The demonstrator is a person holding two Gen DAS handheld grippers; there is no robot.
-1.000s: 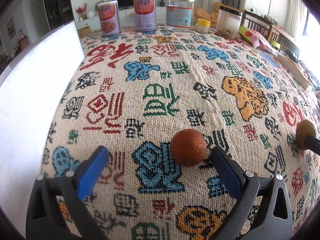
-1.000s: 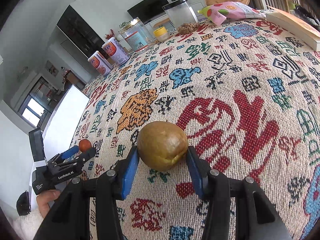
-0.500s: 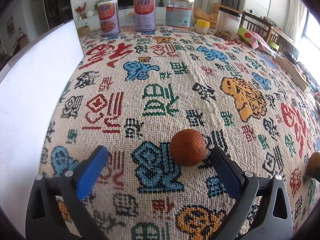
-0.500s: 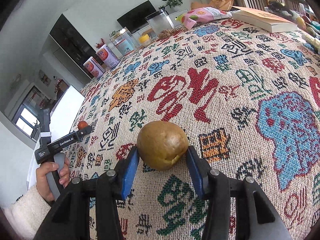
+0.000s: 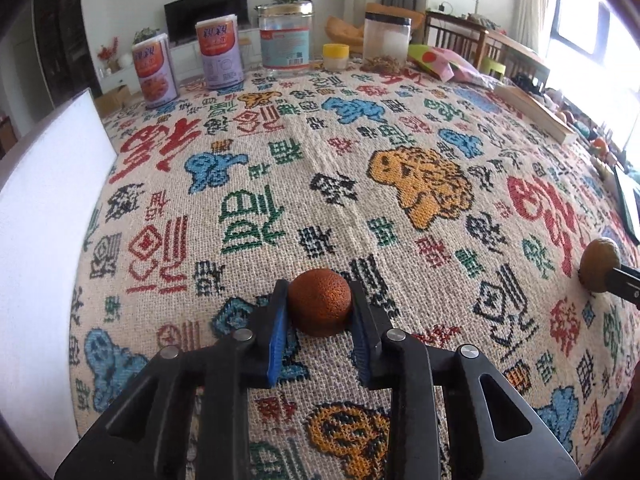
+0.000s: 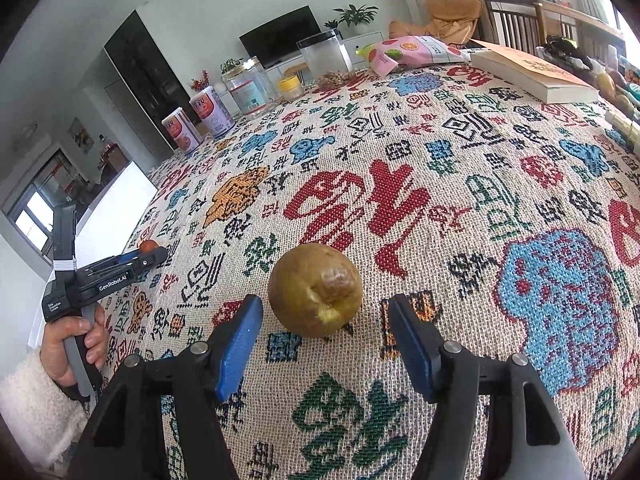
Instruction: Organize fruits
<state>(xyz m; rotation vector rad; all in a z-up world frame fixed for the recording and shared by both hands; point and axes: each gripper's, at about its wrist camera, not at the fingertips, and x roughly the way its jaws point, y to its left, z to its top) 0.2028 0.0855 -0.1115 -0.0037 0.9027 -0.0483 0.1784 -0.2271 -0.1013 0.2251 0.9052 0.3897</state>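
Fruit positions relative to our two grippers. We see the reddish-brown fruit (image 5: 319, 302) lying between the blue pads of our left gripper (image 5: 319, 312), both pads pressed against its sides, on the patterned tablecloth (image 5: 256, 184). The yellow-brown fruit (image 6: 315, 290) sits on the cloth just ahead of our right gripper (image 6: 320, 328), centred on the gap between its fingers but touching neither pad.

Compared with half a second ago, the two grippers have swapped roles. Our left gripper then stood wide, with the reddish fruit near its right pad only; it has now closed onto that fruit. Our right gripper then clamped the yellow-brown fruit; it has now let go, and the fruit rests on the cloth.

Jaw state: the left jaws are narrow, holding the reddish-brown fruit. The right jaws are spread wide, with clear space on either side of the yellow-brown fruit.

In the right wrist view our left hand (image 6: 76, 344) grips its handle at the table's near-left edge. Tins (image 5: 154, 68), jars (image 5: 285, 36) and a book (image 6: 532, 70) stand at the far side.
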